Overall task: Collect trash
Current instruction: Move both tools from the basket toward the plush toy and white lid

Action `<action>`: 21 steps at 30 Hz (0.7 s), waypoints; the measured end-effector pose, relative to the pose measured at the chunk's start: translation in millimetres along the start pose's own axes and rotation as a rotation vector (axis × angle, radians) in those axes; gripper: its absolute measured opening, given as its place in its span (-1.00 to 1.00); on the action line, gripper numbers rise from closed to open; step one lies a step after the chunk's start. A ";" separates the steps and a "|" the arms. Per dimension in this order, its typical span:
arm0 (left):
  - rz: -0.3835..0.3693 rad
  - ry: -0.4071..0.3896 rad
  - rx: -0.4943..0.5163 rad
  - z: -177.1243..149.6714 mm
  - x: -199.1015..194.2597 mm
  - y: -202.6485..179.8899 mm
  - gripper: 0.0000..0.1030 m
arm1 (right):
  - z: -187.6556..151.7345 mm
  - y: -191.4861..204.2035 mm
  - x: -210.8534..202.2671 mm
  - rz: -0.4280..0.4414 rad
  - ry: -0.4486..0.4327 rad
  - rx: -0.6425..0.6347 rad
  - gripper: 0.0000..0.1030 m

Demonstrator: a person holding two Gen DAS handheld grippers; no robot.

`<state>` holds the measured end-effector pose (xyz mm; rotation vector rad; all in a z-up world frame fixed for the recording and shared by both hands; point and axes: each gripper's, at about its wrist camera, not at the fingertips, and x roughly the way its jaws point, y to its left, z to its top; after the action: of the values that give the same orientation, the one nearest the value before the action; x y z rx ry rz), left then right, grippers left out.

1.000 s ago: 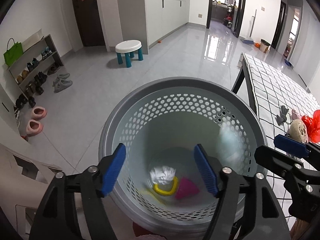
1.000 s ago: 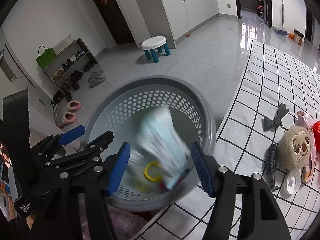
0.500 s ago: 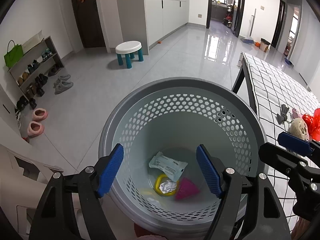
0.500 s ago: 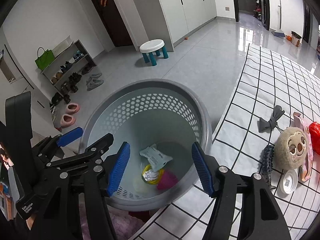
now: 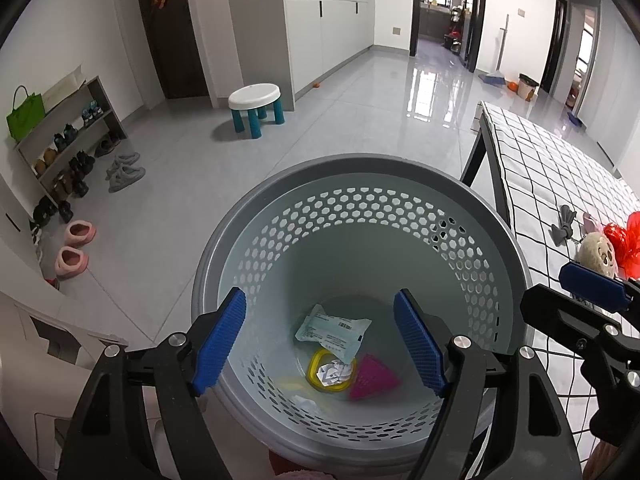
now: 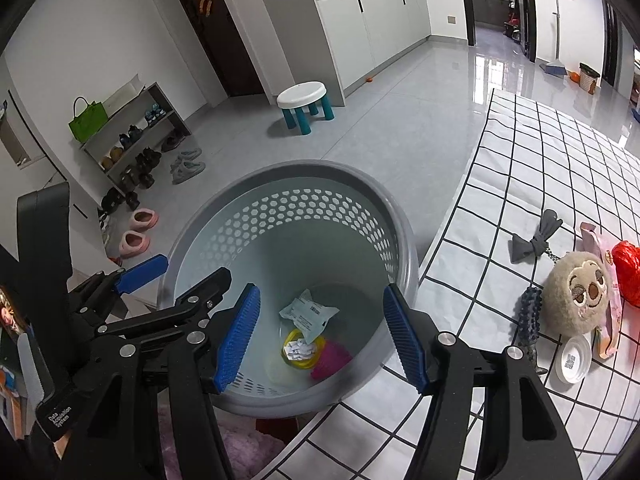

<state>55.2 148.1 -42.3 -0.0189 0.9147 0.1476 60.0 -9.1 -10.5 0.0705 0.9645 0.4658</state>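
Observation:
A grey perforated trash basket (image 5: 472, 194) (image 6: 406, 240) stands on the floor beside the table. At its bottom lie a white wipes packet (image 5: 332, 330) (image 6: 308, 314), a yellow ring with crumpled paper (image 5: 330, 372) (image 6: 298, 350) and a pink piece (image 5: 372, 378) (image 6: 330, 358). My left gripper (image 5: 320, 344) is open and empty above the basket. My right gripper (image 6: 322, 340) is open and empty above it too. On the table lie a red wrapper (image 6: 628, 272), a white lid (image 6: 574, 360) and a pink packet (image 6: 600, 280).
The checkered table (image 6: 520, 152) also holds a plush toy (image 6: 576, 294), a grey bow (image 6: 534, 242) and a dark beaded item (image 6: 528, 316). A white stool (image 5: 256, 110), a shoe rack (image 5: 68, 140) and pink slippers (image 5: 74, 246) are on the floor.
The wipes packet dropped from my open right gripper and came to rest at the bottom of the basket. Both grippers stayed open and have drawn back slightly.

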 end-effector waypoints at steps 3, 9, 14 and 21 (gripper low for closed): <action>0.000 0.000 0.000 0.2 0.0 -0.4 0.46 | -1.0 -1.9 -2.7 -0.002 -0.005 0.003 0.19; -0.006 -0.001 -0.004 1.9 -0.3 -2.0 0.47 | -4.6 -9.5 -8.5 -0.013 -0.008 0.022 0.19; -0.004 -0.011 0.017 1.6 -4.1 -9.2 0.49 | -8.5 -17.9 -20.9 -0.042 -0.021 0.028 0.19; -0.055 -0.034 0.083 0.8 -17.9 -32.4 0.51 | -18.6 -44.4 -47.4 -0.110 -0.046 0.072 0.19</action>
<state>49.4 114.0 -29.2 0.0357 0.8844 0.0587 37.8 -71.3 3.9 0.0923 0.9347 0.3273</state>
